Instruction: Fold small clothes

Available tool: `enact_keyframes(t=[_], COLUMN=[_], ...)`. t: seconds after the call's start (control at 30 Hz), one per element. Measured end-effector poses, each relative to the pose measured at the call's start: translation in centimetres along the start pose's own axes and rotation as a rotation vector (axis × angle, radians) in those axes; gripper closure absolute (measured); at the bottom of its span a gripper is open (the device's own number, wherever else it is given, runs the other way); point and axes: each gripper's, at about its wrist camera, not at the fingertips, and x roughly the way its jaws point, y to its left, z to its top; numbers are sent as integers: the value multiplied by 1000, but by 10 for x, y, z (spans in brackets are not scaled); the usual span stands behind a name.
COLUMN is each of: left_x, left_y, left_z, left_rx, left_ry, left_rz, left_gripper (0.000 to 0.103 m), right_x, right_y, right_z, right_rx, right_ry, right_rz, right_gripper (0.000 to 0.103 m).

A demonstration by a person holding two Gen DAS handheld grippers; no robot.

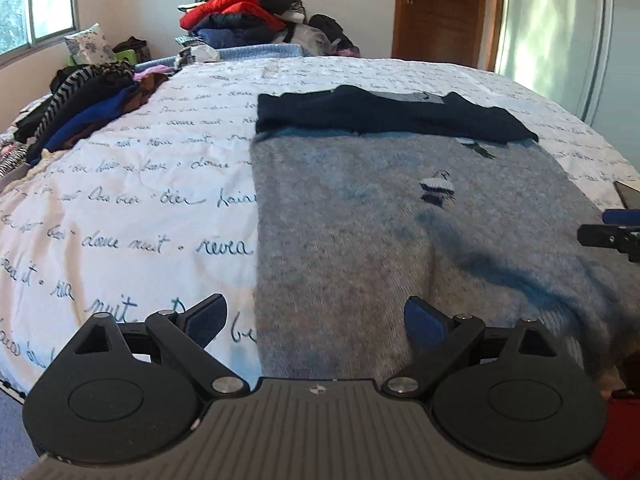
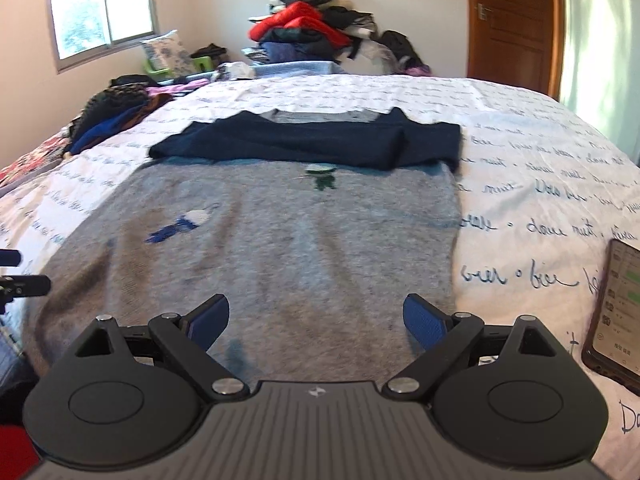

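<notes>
On the bed (image 1: 152, 184), whose white cover carries looping handwritten script, a grey sweater (image 1: 360, 240) lies flat with its navy sleeves (image 1: 380, 114) folded across the far, upper part. At the far left edge sits a pile of dark clothes (image 1: 80, 108). The left gripper (image 1: 316, 322) hovers over the sweater's near left edge, jaws spread wide and holding nothing. The right gripper (image 2: 316, 320) hangs over the near hem toward the right side, equally wide and empty. Small knitted figures (image 2: 320, 176) mark the grey front, though blur hides what they depict. A phone (image 2: 618, 312) rests on the cover just right of the sweater.
</notes>
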Motion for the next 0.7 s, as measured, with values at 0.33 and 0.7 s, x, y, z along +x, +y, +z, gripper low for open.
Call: enact_keyframes(t=[0.33,0.7], left_x=[9,8], left_y=[26,15], left_z=[-31,-37], left_rx=[-69,-27], left_ry=[86,78], left_rz=[-108,-161], left_gripper=[9,37], right_x=[-8,-25], right_y=[-7,-35], right_z=[-15,-28], right_rx=[20,52], right_ry=[23,-12], right_rz=[-26,-9], right_gripper=[8,8])
